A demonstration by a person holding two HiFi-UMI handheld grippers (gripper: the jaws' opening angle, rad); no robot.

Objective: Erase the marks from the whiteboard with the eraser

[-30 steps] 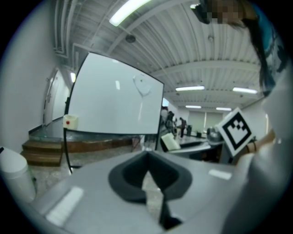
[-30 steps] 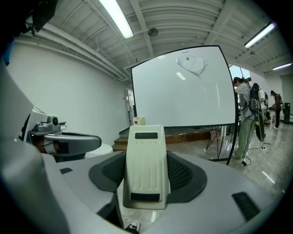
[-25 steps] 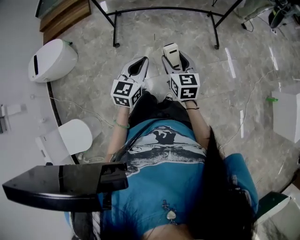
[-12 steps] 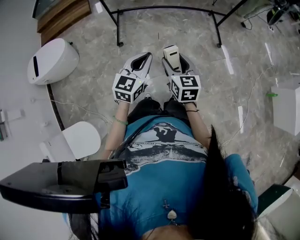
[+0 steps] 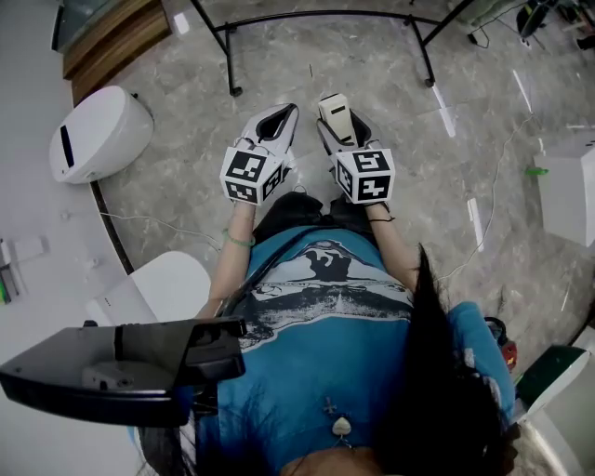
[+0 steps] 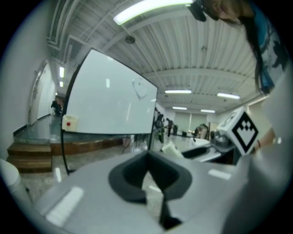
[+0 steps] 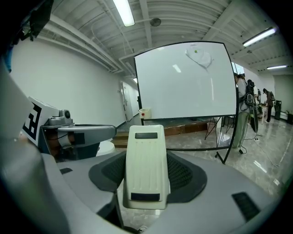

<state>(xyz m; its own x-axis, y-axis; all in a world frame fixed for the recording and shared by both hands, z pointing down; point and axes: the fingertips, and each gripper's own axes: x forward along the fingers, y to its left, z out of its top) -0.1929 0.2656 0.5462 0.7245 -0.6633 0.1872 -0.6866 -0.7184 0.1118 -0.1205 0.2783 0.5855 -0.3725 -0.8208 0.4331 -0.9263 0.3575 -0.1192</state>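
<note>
In the right gripper view the whiteboard point(image 7: 183, 82) stands ahead on a black stand, with a faint mark point(image 7: 199, 55) near its top. The left gripper view shows the same whiteboard point(image 6: 110, 96) and mark point(image 6: 139, 87). My right gripper point(image 7: 146, 180) is shut on a cream eraser point(image 7: 146, 164) that lies lengthways between the jaws. In the head view this eraser point(image 5: 336, 112) sticks out of the right gripper point(image 5: 338, 125). The left gripper point(image 5: 276, 121) is held beside it. Its jaws point(image 6: 151, 176) are shut with nothing in them.
Only the whiteboard stand's black legs point(image 5: 321, 16) show in the head view, on a marble floor. A white rounded machine point(image 5: 98, 135), a white seat point(image 5: 165, 284) and wooden steps point(image 5: 107, 37) are at the left. Cables and a white box point(image 5: 569, 195) lie right. People stand far off point(image 7: 242, 105).
Both grippers have risen a little in the head view and stay side by side. The eraser remains in the right gripper. The floor and machine have shifted slightly as the head moved.
</note>
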